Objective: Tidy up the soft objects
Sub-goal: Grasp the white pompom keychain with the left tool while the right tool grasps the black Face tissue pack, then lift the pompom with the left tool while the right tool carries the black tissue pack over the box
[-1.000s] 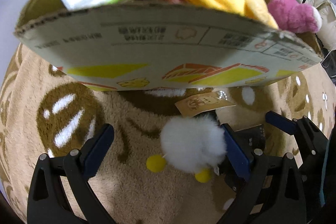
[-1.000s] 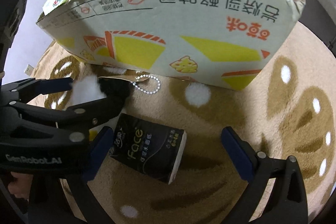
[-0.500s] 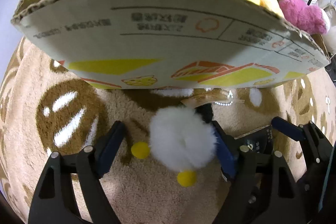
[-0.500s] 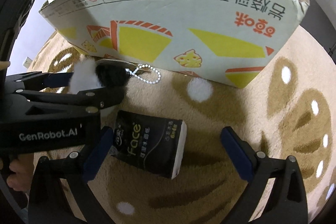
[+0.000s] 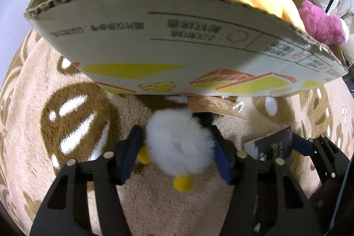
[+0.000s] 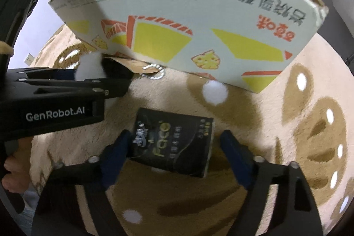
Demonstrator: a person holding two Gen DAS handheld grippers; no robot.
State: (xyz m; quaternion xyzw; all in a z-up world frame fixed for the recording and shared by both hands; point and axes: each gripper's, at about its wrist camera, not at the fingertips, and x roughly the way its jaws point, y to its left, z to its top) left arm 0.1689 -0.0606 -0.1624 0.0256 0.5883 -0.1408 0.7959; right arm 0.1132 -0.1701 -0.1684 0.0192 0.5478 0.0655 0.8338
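Both grippers have narrowed: the left gripper [image 5: 177, 145] now pinches the fluffy white plush keychain [image 5: 180, 146] on the rug near the cardboard box [image 5: 154, 54], while the right gripper [image 6: 174, 147], half-closed, brackets the black tissue pack [image 6: 174, 145], so both pickups seem imminent

- Rug [image 6: 287, 125], beige with brown blotches, carries everything.
- Box [image 6: 199, 14] sits at the back.
- Black tissue pack [image 6: 174, 145] lies near the box.

Fluffy pompom toy [image 5: 179, 144], corrugated cardbd box [image 5: 154, 41], plush rug [image 5: 66, 147].
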